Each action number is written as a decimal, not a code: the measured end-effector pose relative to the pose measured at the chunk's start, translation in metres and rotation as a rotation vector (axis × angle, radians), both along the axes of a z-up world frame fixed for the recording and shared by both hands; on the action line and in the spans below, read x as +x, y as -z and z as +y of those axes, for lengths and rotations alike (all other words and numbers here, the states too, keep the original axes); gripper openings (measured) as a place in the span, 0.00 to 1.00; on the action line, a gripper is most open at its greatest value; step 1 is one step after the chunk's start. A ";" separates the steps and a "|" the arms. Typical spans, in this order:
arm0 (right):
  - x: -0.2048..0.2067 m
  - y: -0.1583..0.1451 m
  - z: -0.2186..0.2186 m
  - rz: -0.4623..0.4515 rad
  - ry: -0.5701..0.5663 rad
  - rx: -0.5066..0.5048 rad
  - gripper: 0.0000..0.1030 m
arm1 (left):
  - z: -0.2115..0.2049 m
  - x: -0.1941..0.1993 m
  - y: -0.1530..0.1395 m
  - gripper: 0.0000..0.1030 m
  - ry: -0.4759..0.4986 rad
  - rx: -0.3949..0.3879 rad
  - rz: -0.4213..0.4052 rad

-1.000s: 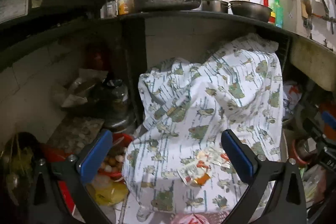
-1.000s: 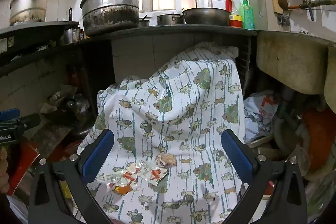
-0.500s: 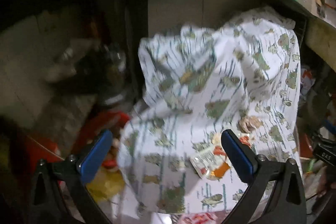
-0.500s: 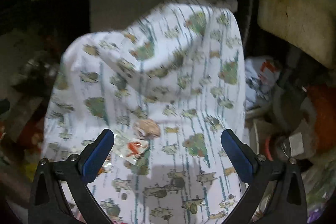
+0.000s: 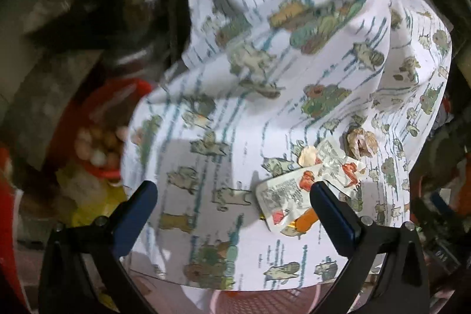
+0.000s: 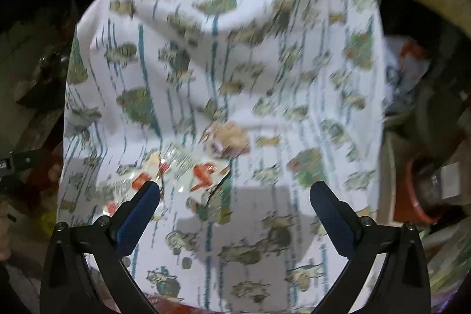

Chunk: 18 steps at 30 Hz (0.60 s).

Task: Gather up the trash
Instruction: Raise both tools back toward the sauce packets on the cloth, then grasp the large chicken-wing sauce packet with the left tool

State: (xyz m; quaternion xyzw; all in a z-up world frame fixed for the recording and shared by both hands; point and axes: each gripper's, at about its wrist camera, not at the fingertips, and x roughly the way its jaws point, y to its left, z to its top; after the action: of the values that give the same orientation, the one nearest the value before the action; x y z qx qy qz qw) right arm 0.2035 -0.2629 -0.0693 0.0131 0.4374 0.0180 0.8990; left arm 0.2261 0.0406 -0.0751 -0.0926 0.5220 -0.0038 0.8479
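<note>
A white cloth (image 5: 265,96) printed with fish and green shapes drapes over a mound under the counter. On it lie crumpled clear sachet wrappers with red print (image 5: 287,196) and a brown crumpled scrap (image 5: 362,141). My left gripper (image 5: 234,193) hangs open just above the cloth, its right finger at the wrappers' edge. In the right wrist view the same wrappers (image 6: 176,167) and brown scrap (image 6: 228,139) lie ahead. My right gripper (image 6: 235,194) is open with its left fingertip beside the wrappers.
A red basket (image 5: 103,119) with small round items and a yellow bag sit left of the cloth. Dark jars and shelf clutter (image 5: 117,5) stand behind. An orange bucket (image 6: 426,190) and plastic bags (image 6: 409,64) crowd the right side.
Both grippers have dropped and moved in close to the cloth. The counter and pots have left the views, and the wrappers now sit near the fingertips.
</note>
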 end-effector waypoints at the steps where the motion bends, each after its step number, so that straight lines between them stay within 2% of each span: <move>1: 0.003 0.006 -0.001 0.022 0.000 0.009 1.00 | -0.005 0.003 0.004 1.00 0.014 -0.010 0.013; 3: 0.006 0.014 -0.006 0.052 0.013 0.032 1.00 | -0.016 0.010 0.015 1.00 0.065 -0.018 0.047; 6: 0.008 0.017 -0.017 0.081 0.049 0.079 1.00 | -0.032 0.018 0.032 1.00 0.108 0.045 0.086; 8: 0.010 0.016 -0.026 0.099 0.059 0.139 1.00 | -0.041 0.021 0.041 1.00 0.128 0.055 0.104; 10: 0.009 0.015 -0.032 0.094 0.073 0.145 1.00 | -0.050 0.025 0.050 1.00 0.168 0.066 0.130; 12: 0.010 0.015 -0.036 0.092 0.086 0.118 1.00 | -0.063 0.030 0.060 1.00 0.215 0.138 0.158; 15: 0.011 0.017 -0.045 0.105 0.104 0.098 1.00 | -0.086 0.034 0.075 1.00 0.339 0.265 0.164; 18: 0.014 0.018 -0.053 0.122 0.107 0.126 1.00 | -0.091 0.039 0.082 1.00 0.361 0.275 0.171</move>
State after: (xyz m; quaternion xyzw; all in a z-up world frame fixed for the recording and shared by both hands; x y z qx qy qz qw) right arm 0.2172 -0.3158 -0.0878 0.0940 0.4878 -0.0034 0.8679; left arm 0.2652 -0.0507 -0.1574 0.1187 0.5957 -0.0764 0.7907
